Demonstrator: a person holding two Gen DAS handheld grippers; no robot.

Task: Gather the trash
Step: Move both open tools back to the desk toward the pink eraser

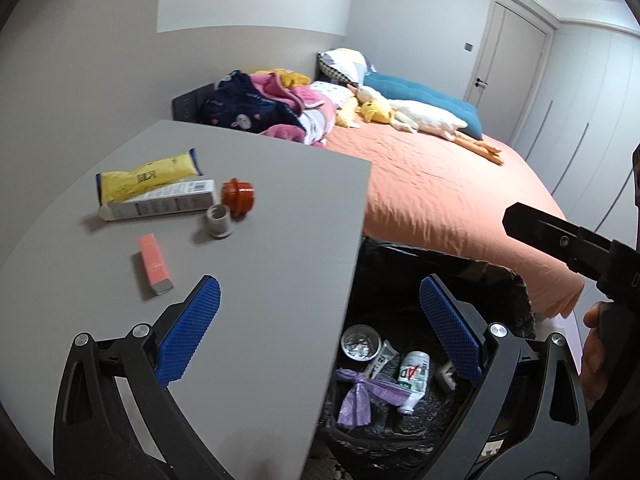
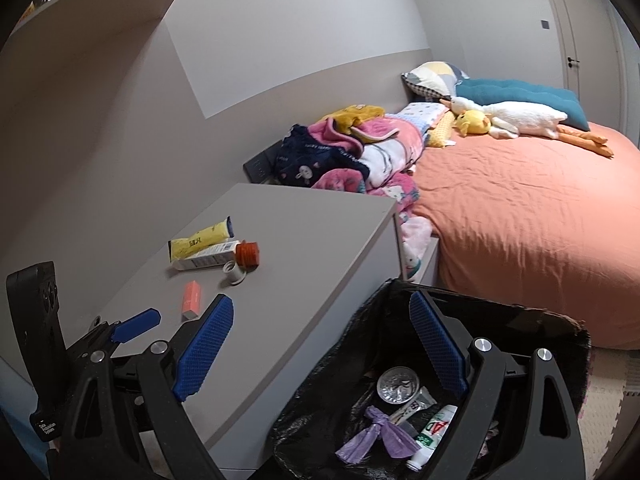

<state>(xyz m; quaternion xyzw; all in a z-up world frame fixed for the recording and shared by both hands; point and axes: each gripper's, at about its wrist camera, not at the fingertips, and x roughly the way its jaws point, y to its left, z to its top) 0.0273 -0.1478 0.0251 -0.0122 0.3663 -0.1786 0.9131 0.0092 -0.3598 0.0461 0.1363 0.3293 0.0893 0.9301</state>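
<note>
Trash lies on a grey bedside table (image 1: 280,200) (image 2: 312,232): a yellow packet (image 1: 148,176) (image 2: 200,238), a white box (image 1: 160,202) (image 2: 206,258), an orange cap (image 1: 238,196) (image 2: 247,253), a small grey cap (image 1: 219,221) (image 2: 234,272) and a pink box (image 1: 155,264) (image 2: 191,298). A bin with a black liner (image 1: 516,300) (image 2: 360,328) beside the table holds a foil cup, a white bottle (image 1: 414,372) (image 2: 436,428) and a purple bag (image 1: 360,396) (image 2: 376,436). My left gripper (image 1: 320,328) is open and empty over the table edge and bin. My right gripper (image 2: 320,340) is open and empty above the bin.
A bed with an orange sheet (image 1: 440,192) (image 2: 520,220) stands behind the bin, with piled blankets, pillows and plush toys. A wall runs left of the table. A door (image 1: 504,56) is at the far right. The other gripper shows in each view (image 1: 568,248) (image 2: 132,330).
</note>
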